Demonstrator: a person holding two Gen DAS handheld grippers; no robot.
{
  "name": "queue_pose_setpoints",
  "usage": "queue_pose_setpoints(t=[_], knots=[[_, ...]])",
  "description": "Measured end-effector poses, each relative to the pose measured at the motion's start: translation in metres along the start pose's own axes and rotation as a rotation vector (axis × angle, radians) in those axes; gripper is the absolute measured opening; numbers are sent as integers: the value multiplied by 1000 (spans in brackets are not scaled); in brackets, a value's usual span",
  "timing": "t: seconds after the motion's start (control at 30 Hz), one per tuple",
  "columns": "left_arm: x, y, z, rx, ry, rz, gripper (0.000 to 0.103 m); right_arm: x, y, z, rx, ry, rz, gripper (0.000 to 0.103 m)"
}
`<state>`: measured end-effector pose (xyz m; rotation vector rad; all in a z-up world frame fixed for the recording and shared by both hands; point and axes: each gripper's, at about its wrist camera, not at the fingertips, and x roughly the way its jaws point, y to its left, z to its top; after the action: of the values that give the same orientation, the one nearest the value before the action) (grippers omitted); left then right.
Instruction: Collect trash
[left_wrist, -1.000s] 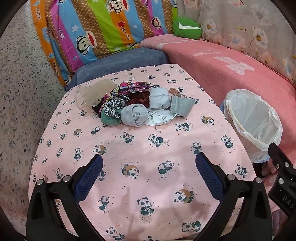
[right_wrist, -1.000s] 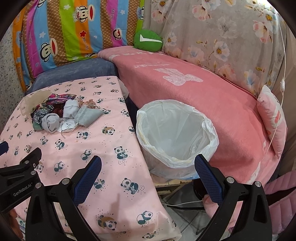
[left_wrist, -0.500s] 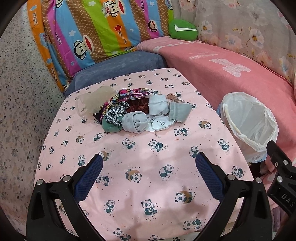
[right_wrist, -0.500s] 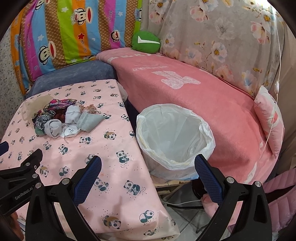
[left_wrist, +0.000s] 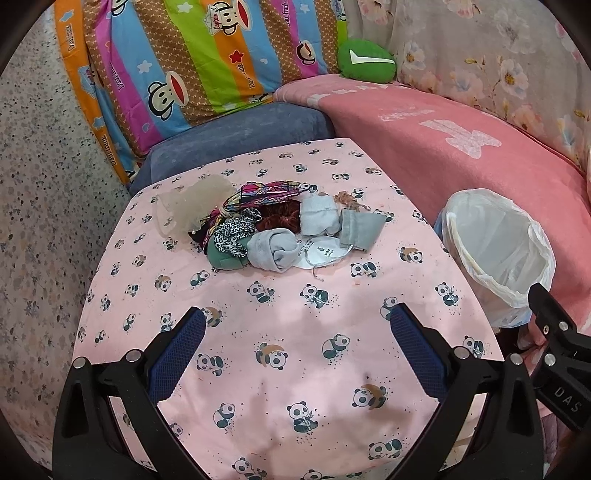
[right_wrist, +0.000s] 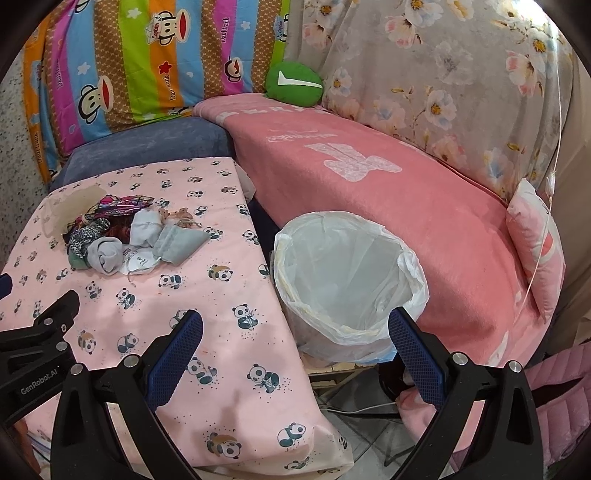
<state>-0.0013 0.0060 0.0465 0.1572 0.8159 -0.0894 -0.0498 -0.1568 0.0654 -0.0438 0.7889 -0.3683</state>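
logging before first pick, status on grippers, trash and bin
Left hand-held gripper and right hand-held gripper open, empty. Mixed fabric trash pile untouched on table. White-lined bin unobstructed.

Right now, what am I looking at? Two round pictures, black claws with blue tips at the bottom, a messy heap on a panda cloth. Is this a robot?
No robot arm here: a person carries a hand-held two-finger gripper in each hand, and each gripper has a wide-angle camera looking forward along its fingers. That is why the pictures look round and bent.

One picture comes from the left gripper, which looks at the table with the panda tablecloth. The other comes from the right gripper, which looks over the table's right edge at a bin lined with a white bag, standing between the table and a sofa under a pink blanket.

On the cloth lies a heap of trash: rolled grey socks, a grey pouch, a white face mask, patterned fabric scraps and a clear plastic piece.

Both grippers are open and hold nothing.
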Motion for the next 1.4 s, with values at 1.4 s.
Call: queue_pose_setpoints(t=[1.4], knots=[[20, -6, 19, -7, 13, -14, 96, 26, -6, 14, -5, 29, -14, 96]])
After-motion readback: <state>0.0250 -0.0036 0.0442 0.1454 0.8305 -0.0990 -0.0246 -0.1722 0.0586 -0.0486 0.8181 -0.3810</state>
